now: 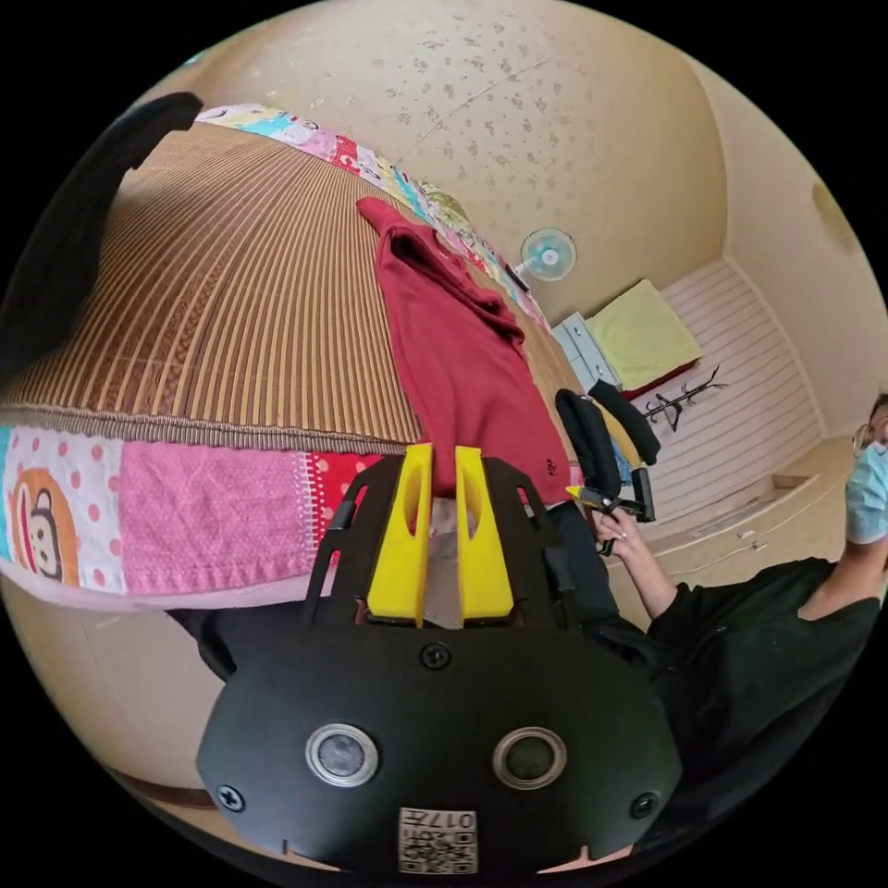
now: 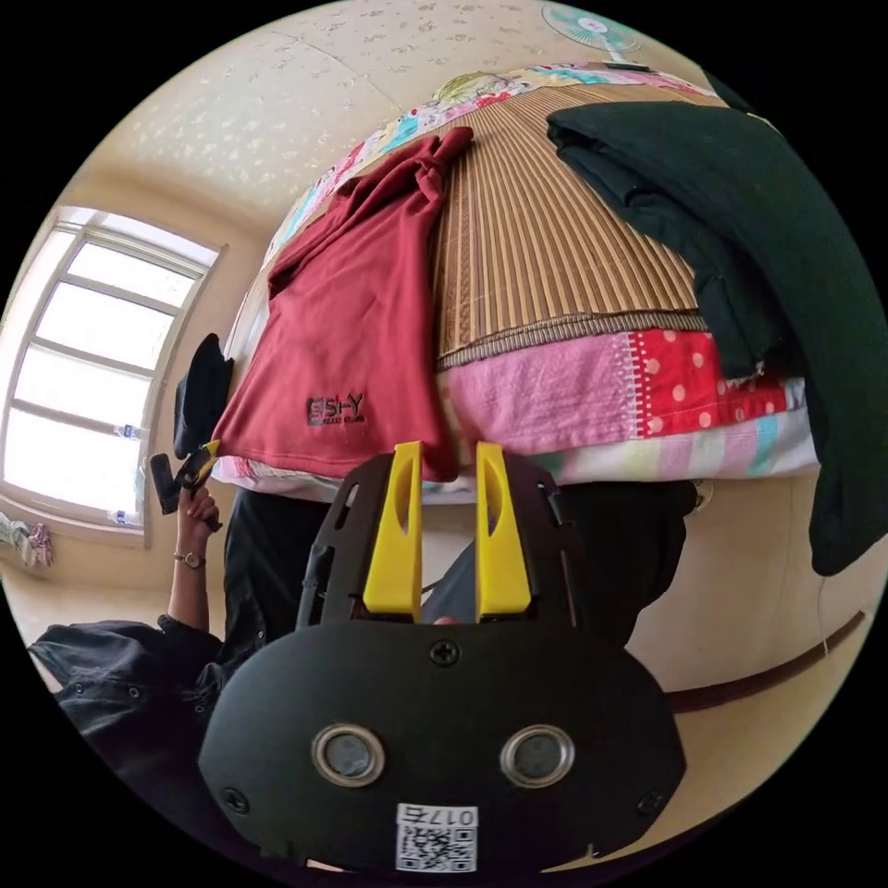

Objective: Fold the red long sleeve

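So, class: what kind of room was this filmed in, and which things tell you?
Probably a bedroom in a home: a bed with a brown woven bamboo mat over a patchwork quilt, a wall fan, and a large window.

Bed with patchwork quilt (image 2: 592,393), edge across frame centre. Striped woven mat (image 1: 240,314) laid over quilt top. On mat: red long sleeve (image 1: 458,356), centre, hem draping over edge; dark folded garment (image 2: 731,213), upper right of right gripper view.
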